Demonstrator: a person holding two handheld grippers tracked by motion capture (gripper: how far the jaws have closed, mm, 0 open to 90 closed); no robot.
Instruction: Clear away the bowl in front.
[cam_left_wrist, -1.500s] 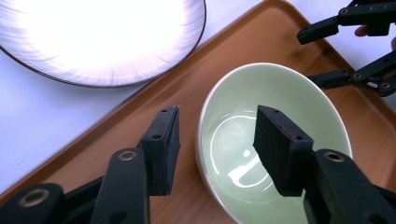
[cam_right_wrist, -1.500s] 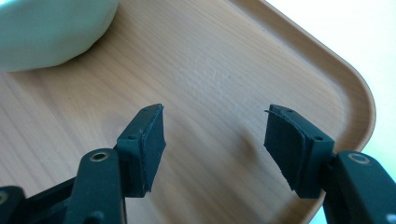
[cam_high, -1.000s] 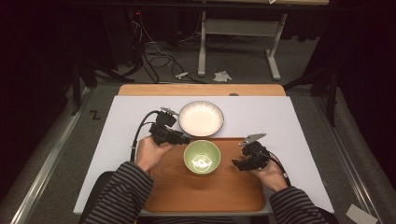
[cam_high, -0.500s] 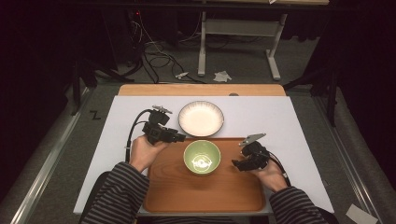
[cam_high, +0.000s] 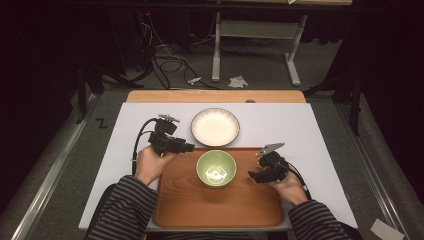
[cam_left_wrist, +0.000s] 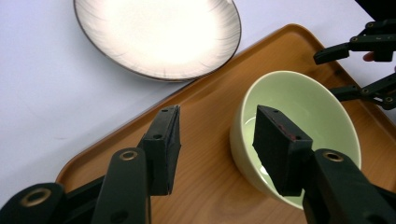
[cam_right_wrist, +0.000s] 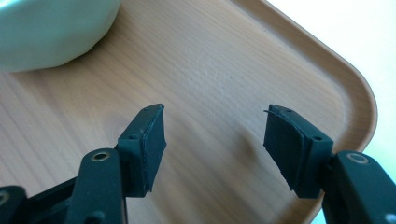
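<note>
A light green bowl (cam_high: 216, 168) (cam_left_wrist: 303, 102) (cam_right_wrist: 51, 32) stands on the far half of a wooden tray (cam_high: 215, 210) (cam_left_wrist: 210, 186) (cam_right_wrist: 210, 56). Just beyond the tray, a white plate (cam_high: 215, 126) (cam_left_wrist: 159, 32) with a dark rim lies on the white mat. My left gripper (cam_high: 189, 147) (cam_left_wrist: 217, 121) hovers over the tray's far left corner, beside the bowl. It is open, its jaws have just been opening, and nothing is between them. My right gripper (cam_high: 254, 175) (cam_right_wrist: 215, 116) stands open over the tray, to the right of the bowl, and holds nothing. It also shows in the left gripper view (cam_left_wrist: 329, 74).
A white mat (cam_high: 310, 130) covers the wooden table, with bare room left and right of the tray. Beyond the table's far edge are a grey floor, cables and the legs of a metal stand (cam_high: 216, 55).
My left gripper has drawn back a little to the left, away from the bowl. The right gripper, bowl and plate have kept still.
</note>
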